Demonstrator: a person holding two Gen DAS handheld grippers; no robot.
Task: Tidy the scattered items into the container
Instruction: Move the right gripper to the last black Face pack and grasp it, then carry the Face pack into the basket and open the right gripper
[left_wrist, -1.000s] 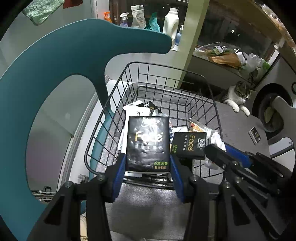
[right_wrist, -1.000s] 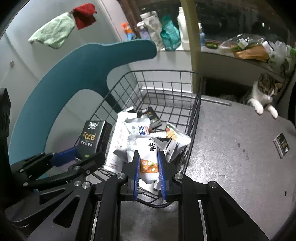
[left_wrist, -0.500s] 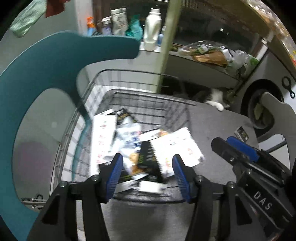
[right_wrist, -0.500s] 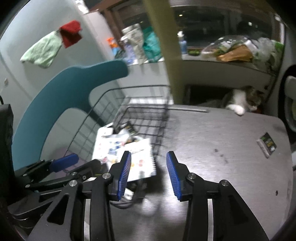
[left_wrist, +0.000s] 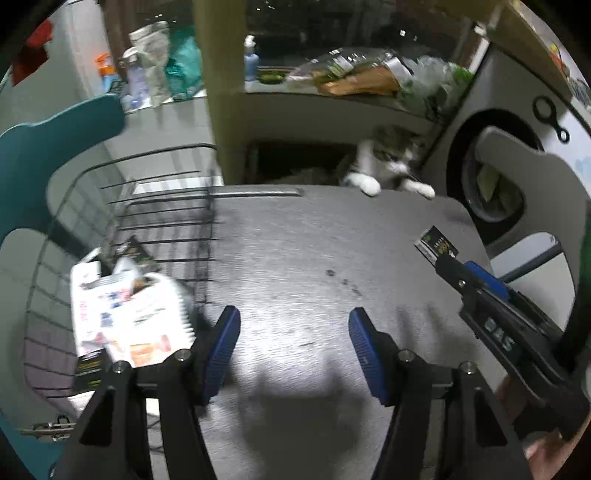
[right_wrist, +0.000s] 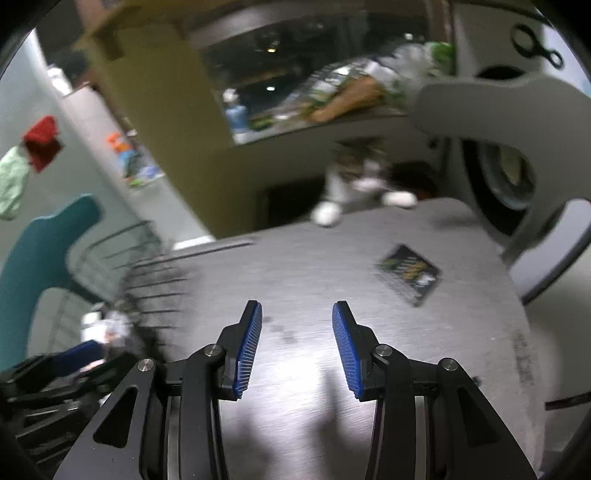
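Observation:
A black wire basket (left_wrist: 162, 221) stands at the table's left, holding several packets, with a white snack packet (left_wrist: 144, 321) on top. It also shows in the right wrist view (right_wrist: 122, 266). One small black packet (right_wrist: 410, 273) lies flat on the grey table at the right, also seen in the left wrist view (left_wrist: 436, 245). My left gripper (left_wrist: 293, 341) is open and empty above the table, right of the basket. My right gripper (right_wrist: 295, 343) is open and empty, short of the black packet and to its left.
A cat (left_wrist: 384, 166) rests its paws on the table's far edge. A teal chair back (left_wrist: 48, 155) stands left of the basket and a grey chair back (left_wrist: 535, 192) at the right. A cluttered shelf (left_wrist: 354, 77) runs behind.
My left gripper let go of its black tissue pack and my right let go of its snack packet over the basket. Both opened and swung right, toward the black packet.

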